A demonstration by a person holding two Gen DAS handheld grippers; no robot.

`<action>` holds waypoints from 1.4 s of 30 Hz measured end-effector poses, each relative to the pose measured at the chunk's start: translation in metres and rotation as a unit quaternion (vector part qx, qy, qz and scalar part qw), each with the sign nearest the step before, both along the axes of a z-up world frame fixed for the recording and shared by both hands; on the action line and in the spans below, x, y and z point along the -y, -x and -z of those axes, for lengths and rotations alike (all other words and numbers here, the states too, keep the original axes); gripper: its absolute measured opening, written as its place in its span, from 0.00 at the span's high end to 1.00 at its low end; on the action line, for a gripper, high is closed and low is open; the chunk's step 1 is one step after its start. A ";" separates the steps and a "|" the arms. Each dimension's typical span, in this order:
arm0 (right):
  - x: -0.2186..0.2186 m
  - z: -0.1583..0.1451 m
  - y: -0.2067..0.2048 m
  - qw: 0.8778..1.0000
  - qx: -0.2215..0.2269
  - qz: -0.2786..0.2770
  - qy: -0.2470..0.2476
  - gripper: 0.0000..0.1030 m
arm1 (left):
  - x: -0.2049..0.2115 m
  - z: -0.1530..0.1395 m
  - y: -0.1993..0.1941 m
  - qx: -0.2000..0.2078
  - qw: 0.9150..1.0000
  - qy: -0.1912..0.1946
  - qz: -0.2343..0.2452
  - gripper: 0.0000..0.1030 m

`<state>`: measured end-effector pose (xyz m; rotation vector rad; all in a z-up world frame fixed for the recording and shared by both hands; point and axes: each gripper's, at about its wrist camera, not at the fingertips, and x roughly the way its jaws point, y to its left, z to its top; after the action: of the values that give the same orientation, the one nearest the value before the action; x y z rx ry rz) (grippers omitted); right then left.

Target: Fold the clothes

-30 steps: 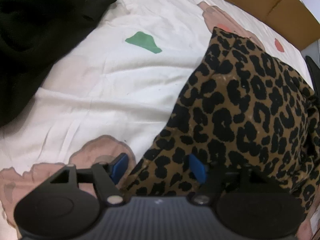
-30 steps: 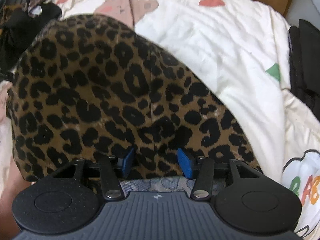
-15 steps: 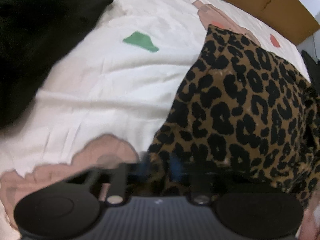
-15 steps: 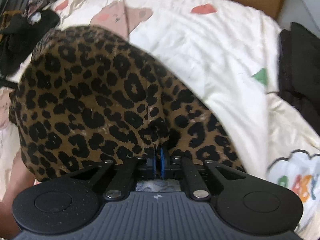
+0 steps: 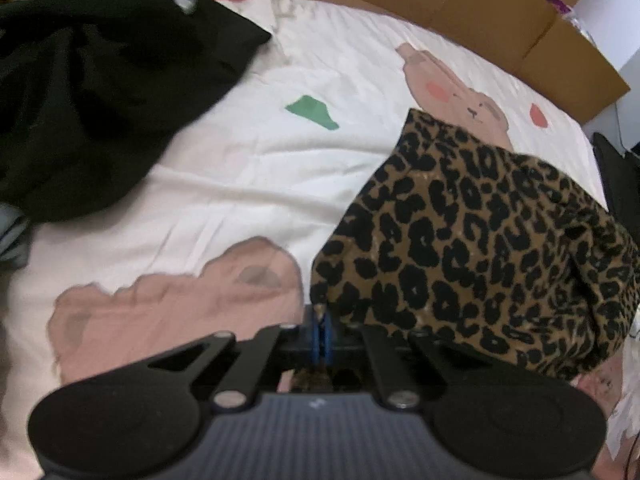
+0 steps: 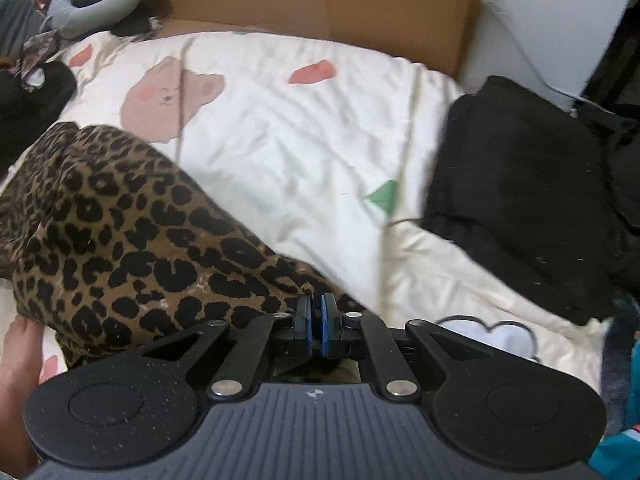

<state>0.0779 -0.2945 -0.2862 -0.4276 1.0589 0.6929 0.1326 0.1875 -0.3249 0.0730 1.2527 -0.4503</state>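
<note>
Leopard-print garment (image 5: 476,240): lies on the cartoon bear bedsheet (image 5: 256,160), right half of my left view, lower left of my right view.
Left gripper (image 5: 322,330): clenched on the garment's near corner, blue pads pinching the hem.
Right gripper (image 6: 316,320): clamped on the other near edge, cloth between the pads.
Why two grips: holding both corners should keep the edge taut as I carry it over for a fold.
Black clothes (image 5: 100,80): heaped upper left, apart, probably waiting.
</note>
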 end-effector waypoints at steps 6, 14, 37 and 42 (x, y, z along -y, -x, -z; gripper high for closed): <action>0.024 -0.003 -0.005 0.999 0.011 0.029 0.016 0.98 | -0.024 -0.018 0.028 -0.007 1.000 -0.006 -0.027 0.98; 0.057 -0.010 0.001 0.998 -0.004 0.050 0.036 0.98 | -0.045 -0.021 0.068 -0.042 0.998 -0.015 -0.048 0.98; 0.096 0.008 0.040 0.990 -0.094 0.104 0.012 0.89 | -0.087 -0.025 0.120 -0.100 0.989 -0.044 -0.099 0.80; 0.084 -0.001 0.029 0.992 -0.082 0.094 -0.018 0.89 | -0.081 -0.045 0.096 -0.063 0.993 -0.033 -0.098 0.69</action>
<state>0.0487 -0.3780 -0.2851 -0.2379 1.2228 0.5843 0.0363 0.2681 -0.2801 -0.0222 1.3836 -0.2458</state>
